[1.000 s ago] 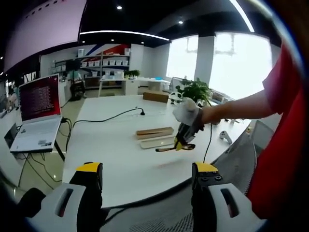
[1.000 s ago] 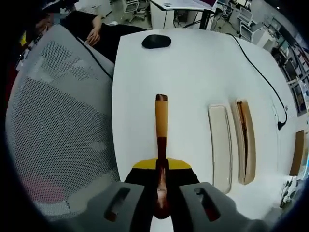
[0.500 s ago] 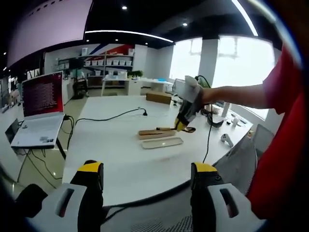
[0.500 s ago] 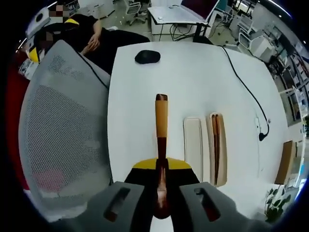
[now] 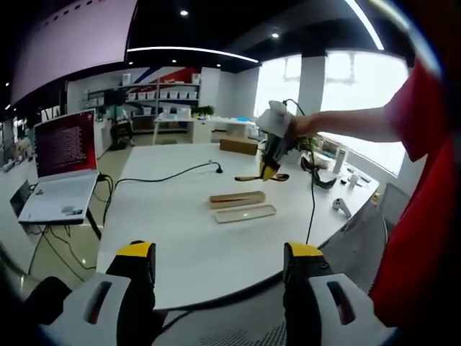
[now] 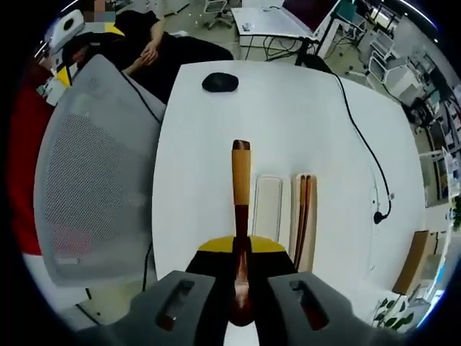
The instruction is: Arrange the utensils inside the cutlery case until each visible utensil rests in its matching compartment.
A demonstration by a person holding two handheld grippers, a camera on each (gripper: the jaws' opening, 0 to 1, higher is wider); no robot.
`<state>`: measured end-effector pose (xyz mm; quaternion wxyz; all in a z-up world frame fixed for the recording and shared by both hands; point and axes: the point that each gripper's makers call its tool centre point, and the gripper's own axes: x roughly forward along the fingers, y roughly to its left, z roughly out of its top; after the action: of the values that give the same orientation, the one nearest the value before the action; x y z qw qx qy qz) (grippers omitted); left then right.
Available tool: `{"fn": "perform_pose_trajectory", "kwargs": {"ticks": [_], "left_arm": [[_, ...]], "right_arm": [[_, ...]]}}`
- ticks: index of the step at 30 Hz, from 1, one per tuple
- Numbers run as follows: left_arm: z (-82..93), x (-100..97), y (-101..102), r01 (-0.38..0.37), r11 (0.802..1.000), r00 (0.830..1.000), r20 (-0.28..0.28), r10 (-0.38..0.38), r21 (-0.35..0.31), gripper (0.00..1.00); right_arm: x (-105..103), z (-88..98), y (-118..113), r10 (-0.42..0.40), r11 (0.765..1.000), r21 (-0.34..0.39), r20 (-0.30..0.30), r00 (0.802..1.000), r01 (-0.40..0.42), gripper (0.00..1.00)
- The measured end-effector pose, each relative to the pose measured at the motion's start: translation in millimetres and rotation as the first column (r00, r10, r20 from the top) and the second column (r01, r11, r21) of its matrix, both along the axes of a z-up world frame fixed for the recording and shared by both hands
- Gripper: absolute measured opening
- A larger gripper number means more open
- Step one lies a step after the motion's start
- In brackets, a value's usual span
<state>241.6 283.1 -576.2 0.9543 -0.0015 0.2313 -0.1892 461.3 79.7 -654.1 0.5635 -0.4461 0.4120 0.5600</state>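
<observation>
- While the left gripper (image 5: 216, 285) in the left gripper view hangs back off the table edge, jaws wide apart and holding nothing, the right gripper (image 5: 270, 167) is raised high above the open wooden cutlery case (image 5: 237, 198) and its pale lid (image 5: 245, 213) on the white table (image 5: 180, 238) — a drop from up there could bounce the utensil off the table.
- In the right gripper view, the right gripper (image 6: 240, 288) is clamped on a brown wooden-handled utensil (image 6: 240, 194), handle pointing forward; the case, with dark chopsticks (image 6: 305, 213) inside, lies beside and below — lowering out of line could jam the utensil across a divider or knock the chopsticks.
</observation>
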Motion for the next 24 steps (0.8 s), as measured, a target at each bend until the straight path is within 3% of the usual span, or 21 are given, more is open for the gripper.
{"fn": "perform_pose_trajectory", "kwargs": {"ticks": [7, 11, 15, 18, 24], "left_arm": [[-2.5, 3.5, 1, -0.004, 1.0, 1.0, -0.008, 0.004, -0.012, 0.75], [-5.6, 5.8, 1, -0.001, 1.0, 1.0, -0.02, 0.001, -0.006, 0.75], [-6.4, 7.3, -2, 0.002, 0.999, 0.999, -0.033, -0.003, -0.041, 0.78], [-7.2, 7.9, -7, 0.035, 0.999, 0.999, -0.031, -0.035, -0.02, 0.78], [-4.6, 12.9, -12, 0.073, 0.996, 0.997, -0.032, -0.074, -0.048, 0.74]], "right_arm": [[18, -5.2, 5, 0.017, 1.0, -0.006, -0.017, 1.0, -0.017, 0.01], [34, -4.7, 7, 0.033, 0.999, -0.018, -0.003, 0.999, -0.033, 0.01], [52, -8.2, 5, 0.072, 0.996, -0.046, 0.013, 0.997, -0.071, 0.01], [64, -10.6, 5, 0.048, 0.998, -0.043, 0.009, 0.999, -0.048, 0.01], [91, -20.7, 1, -0.011, 1.0, -0.03, 0.002, 1.0, 0.011, 0.01]]}}
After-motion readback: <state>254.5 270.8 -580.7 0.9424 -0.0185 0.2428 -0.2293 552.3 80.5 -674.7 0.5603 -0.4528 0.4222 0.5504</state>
